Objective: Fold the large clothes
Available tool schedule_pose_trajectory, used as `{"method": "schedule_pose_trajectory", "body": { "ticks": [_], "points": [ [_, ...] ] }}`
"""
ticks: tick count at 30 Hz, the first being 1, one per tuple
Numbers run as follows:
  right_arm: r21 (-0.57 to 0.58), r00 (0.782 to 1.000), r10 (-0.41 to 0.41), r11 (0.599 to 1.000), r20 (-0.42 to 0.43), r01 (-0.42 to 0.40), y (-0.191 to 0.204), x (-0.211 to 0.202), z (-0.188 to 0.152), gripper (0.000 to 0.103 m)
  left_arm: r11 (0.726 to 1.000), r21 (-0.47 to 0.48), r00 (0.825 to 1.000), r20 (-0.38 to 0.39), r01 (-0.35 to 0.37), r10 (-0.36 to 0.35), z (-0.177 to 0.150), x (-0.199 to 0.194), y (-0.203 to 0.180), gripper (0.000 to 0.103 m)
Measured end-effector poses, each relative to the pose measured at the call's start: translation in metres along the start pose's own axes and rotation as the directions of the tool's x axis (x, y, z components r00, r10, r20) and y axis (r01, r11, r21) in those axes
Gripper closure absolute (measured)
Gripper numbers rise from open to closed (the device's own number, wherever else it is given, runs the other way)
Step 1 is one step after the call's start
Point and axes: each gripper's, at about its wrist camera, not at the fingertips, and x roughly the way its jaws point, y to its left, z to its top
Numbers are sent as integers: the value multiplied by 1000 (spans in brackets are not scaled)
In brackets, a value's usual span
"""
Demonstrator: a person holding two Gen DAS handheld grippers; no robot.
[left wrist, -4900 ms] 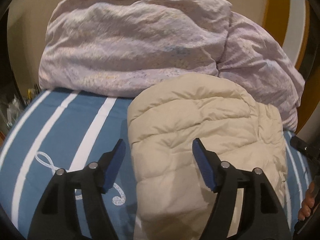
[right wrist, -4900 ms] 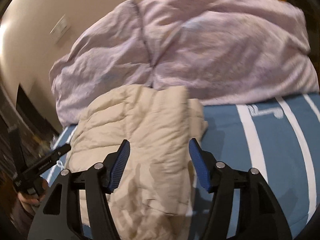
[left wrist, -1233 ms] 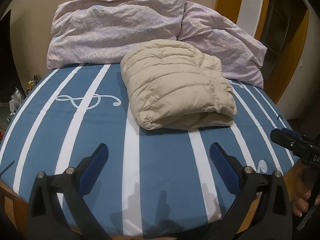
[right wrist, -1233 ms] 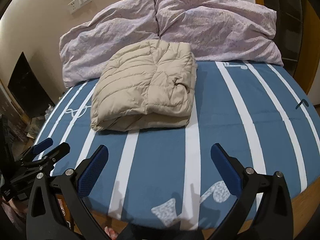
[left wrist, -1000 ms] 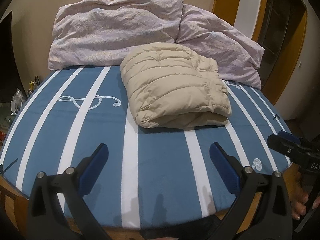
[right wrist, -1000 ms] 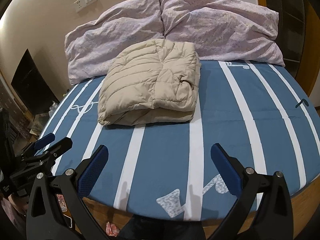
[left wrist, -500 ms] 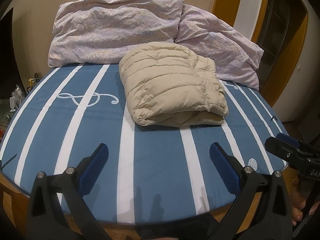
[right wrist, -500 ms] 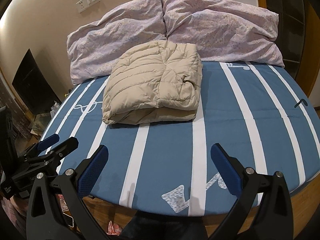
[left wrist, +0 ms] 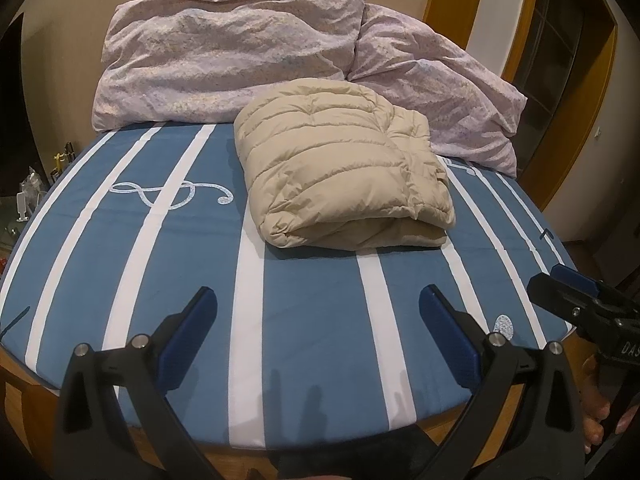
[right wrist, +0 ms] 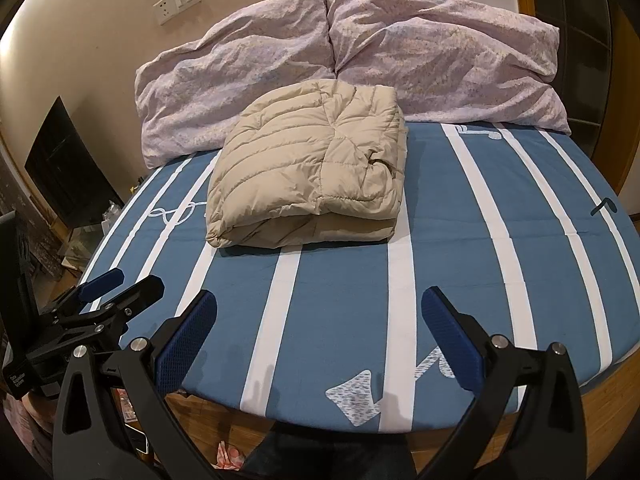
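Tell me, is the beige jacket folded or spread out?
Folded: the beige jacket lies as a compact bundle, with stacked layers showing at its near edge.

Beige quilted jacket [left wrist: 340, 176] — folded into a puffy bundle — lies on the bed.

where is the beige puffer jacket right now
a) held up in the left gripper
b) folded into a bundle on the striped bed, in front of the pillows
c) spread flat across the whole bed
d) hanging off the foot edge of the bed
b: the beige puffer jacket lies as a compact folded bundle on the blue striped bed, just in front of the lilac pillows, while the left gripper and right gripper are both open and hold nothing.
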Motion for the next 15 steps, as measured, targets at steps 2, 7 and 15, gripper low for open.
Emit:
{"method": "schedule_pose_trajectory", "body": {
  "ticks": [2, 7, 15],
  "points": [
    [0, 1000, -1, 1000, 0, 1, 0, 0, 0, 1, 1000, 3, 1000, -2, -1, 1, 1, 1, -1, 2],
    [-1, 1000, 0, 1000, -1, 0, 0, 0, 0, 1, 1000, 2, 1000, -2, 0, 0, 1, 2, -1, 2],
    [0, 1000, 1, 1000, -1, -1, -1, 0, 1, 1, 1000, 1, 1000, -3, -2, 2, 2, 2, -2, 2]
  ]
}}
